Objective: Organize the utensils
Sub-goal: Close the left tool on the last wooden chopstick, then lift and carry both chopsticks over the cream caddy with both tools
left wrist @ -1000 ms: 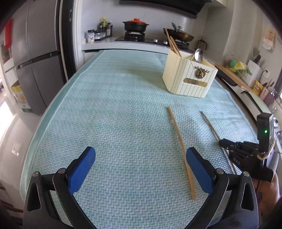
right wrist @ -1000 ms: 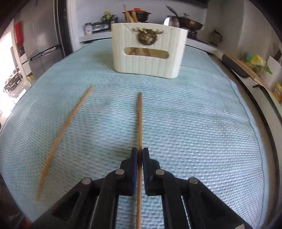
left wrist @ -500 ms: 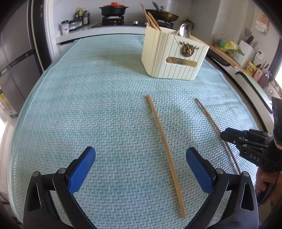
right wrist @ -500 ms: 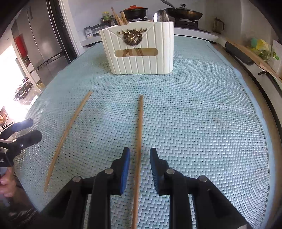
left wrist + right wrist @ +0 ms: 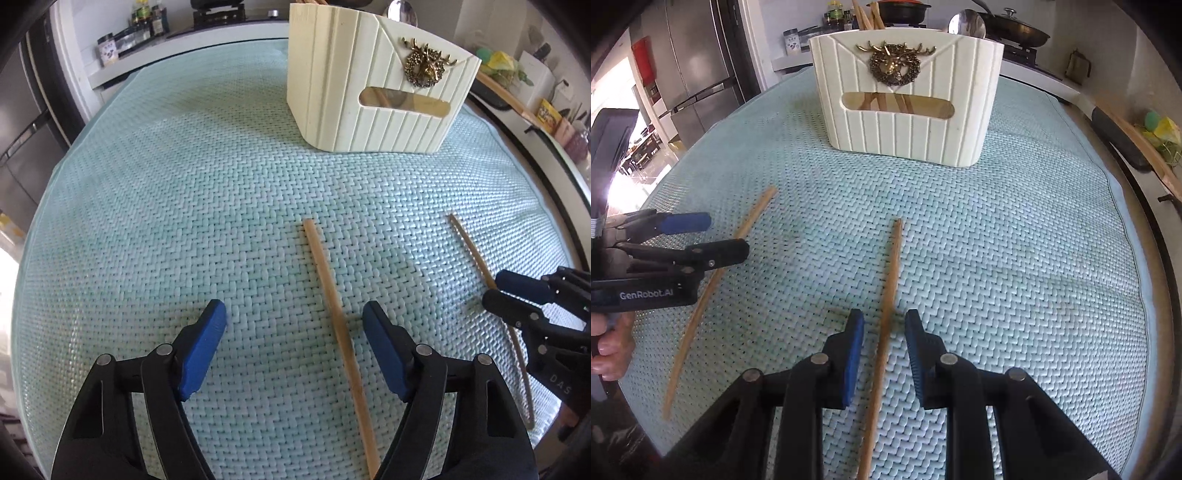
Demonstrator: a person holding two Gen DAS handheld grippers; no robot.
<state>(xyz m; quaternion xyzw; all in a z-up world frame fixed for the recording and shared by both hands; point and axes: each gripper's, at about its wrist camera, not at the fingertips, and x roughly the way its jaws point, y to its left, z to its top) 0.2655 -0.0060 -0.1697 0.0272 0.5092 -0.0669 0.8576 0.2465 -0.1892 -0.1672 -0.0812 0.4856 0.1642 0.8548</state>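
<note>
1. The left claw [image 5: 293, 325] hung over the mat [image 5: 184, 206] with its jaws closing; a chopstick [image 5: 338, 325] lay flat between them, nearer the right pad, touched by neither.
2. The right claw [image 5: 884, 332] stood part spread astride a second chopstick [image 5: 886, 314], a gap showing on each side, so nothing was pinched.
3. Ahead of both claws stood the cream holder [image 5: 905, 122], upright, with bare mat between it and the chopstick tips; that stretch was open for moving.
4. To the right of the right claw the mat ran wide and bare to its edge [image 5: 1123, 229], where a dark rim followed.
5. Left of the left claw the mat was likewise bare out to its curved edge.
6. The near end of each chopstick ran under its own claw and out of the picture, so the full length was cut off.
7. In the left view the right claw covered the middle of its chopstick.
8. Chopsticks [image 5: 868, 16] and a spoon [image 5: 966, 22] poked from the holder; their lower parts showed only dimly through its slot.
9. A hand [image 5: 609, 347] on the left claw's grip was cut off at the edge.
</note>
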